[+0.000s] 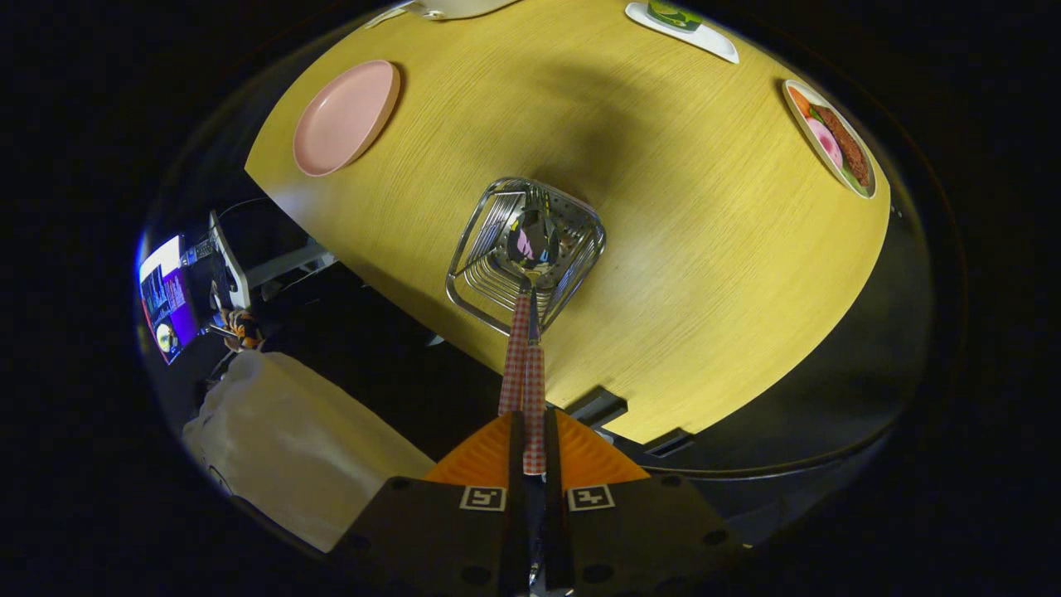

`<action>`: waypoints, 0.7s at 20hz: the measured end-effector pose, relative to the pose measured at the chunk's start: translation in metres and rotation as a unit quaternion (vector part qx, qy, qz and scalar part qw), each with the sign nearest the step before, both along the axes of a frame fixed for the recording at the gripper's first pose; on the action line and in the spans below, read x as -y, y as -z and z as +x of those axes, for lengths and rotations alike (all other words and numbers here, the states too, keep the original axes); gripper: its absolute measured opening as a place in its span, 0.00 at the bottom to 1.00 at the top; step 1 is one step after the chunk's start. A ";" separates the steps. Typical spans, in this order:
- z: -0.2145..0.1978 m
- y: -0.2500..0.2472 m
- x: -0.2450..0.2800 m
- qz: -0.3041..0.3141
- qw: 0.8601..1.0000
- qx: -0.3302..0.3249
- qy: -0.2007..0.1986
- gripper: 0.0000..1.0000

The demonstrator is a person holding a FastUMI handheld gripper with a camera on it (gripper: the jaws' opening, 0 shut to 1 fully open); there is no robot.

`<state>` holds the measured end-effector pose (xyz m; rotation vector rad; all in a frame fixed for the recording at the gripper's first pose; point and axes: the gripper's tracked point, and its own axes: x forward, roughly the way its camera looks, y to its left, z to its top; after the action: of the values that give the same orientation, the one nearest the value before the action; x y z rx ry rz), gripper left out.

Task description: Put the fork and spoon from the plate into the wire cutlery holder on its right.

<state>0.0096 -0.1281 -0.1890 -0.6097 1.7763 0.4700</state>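
Squarely over the wire cutlery holder (525, 253), near the edge of the wooden table (704, 249). Gripper (531, 439) pinching the checked handles of the spoon (530, 240) and fork (539, 199), both fingers pressed tight against them. Spoon bowl and fork tines hanging down into the holder's open top, handles rising out between the fingers. Cannot tell whether the ends touch the holder's bottom. Pink plate (346, 117) lying bare well beyond the holder to its left. Farther off, a dish of food (831, 138) and a white tray (684, 30) bearing something green.
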 end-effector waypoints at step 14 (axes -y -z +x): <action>0.020 -0.029 -0.033 0.121 0.983 0.100 0.095 0.99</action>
<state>0.0299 -0.0948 -0.1597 -0.3013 1.5406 0.4663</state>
